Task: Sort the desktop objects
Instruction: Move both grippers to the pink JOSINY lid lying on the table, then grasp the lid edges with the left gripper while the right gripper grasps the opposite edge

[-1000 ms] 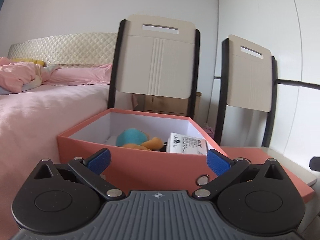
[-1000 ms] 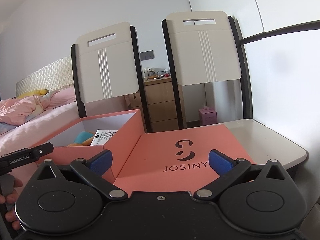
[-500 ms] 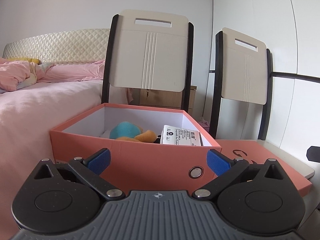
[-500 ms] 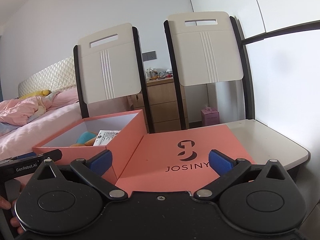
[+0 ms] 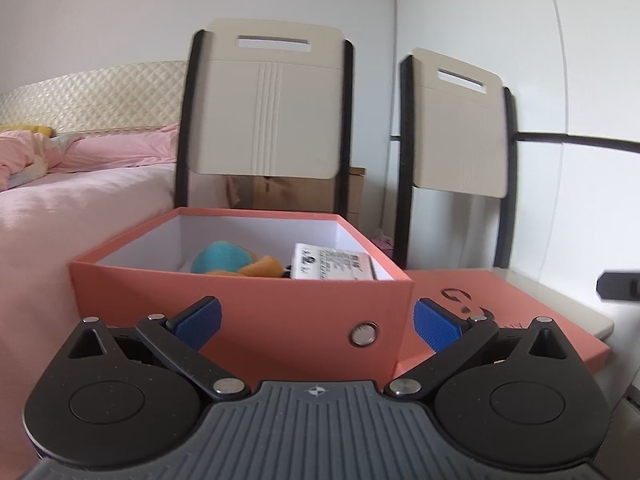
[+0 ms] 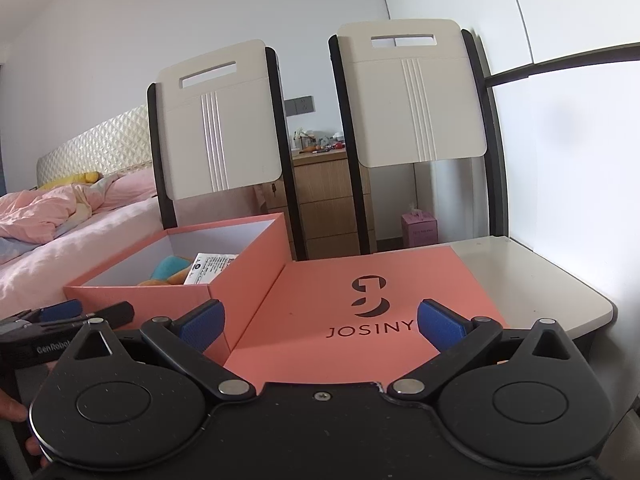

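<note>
Left hand-held gripper (image 5: 316, 318) wide open and empty, right hand-held gripper (image 6: 320, 320) likewise, one coral box (image 5: 280, 300), one lid (image 6: 360, 300), two chairs (image 6: 216, 120)

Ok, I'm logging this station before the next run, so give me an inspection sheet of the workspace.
Surface: white table, pink lid lying flat on it.
Job's things: open pink box holding a teal and orange plush toy and a white labelled packet.
Clutter: nothing seen.
Grippers: left hand-held gripper open, empty; right hand-held gripper open, empty.
Cables: nothing seen.
Surroundings: two chair backs, bed, wooden drawers.
</note>
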### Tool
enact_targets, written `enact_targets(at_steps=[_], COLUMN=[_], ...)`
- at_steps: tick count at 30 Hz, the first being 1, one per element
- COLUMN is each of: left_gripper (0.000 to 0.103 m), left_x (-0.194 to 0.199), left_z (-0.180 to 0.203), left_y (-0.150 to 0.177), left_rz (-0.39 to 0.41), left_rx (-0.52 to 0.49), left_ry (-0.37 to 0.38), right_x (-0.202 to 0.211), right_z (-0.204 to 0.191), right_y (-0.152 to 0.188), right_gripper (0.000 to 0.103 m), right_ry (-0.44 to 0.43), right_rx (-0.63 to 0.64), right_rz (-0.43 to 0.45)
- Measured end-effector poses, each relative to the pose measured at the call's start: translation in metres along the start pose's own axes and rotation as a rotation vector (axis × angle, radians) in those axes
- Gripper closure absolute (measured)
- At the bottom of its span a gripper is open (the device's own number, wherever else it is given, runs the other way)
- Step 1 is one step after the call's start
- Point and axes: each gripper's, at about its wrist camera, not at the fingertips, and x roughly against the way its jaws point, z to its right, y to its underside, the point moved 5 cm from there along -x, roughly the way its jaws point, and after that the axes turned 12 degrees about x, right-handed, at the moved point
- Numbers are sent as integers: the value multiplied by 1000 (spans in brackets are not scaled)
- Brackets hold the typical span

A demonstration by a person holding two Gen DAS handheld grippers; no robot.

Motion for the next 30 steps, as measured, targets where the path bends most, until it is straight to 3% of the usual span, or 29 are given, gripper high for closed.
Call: enact_targets(at_steps=[4,9,16,20,27,30], left_gripper=[0,0,0,0,0,0], left_x=[-6,-20,-53,-71,-72,-68], left_z=[6,19,35,46,66,72], left_y=[14,39,67,77,87,92], left_rz=[-48,-135,-270,-322,-336,-330], left_rx=[-2,-25,-22,-13,-47,-69], left_ry=[67,133,185,192,273,270], right_x=[-5,-26,-76,-87,-88,-83], right_z=[34,82,133,138,135,139], right_y=[0,11,58,74,81,81], right_gripper=[1,1,1,1,0,0], right_ry=[-8,30,3,-38,-100,-121], right_rx=[-59,18,-66,-98,-112,-138], right_rz=[-69,-175,-282,-283,-261,-249])
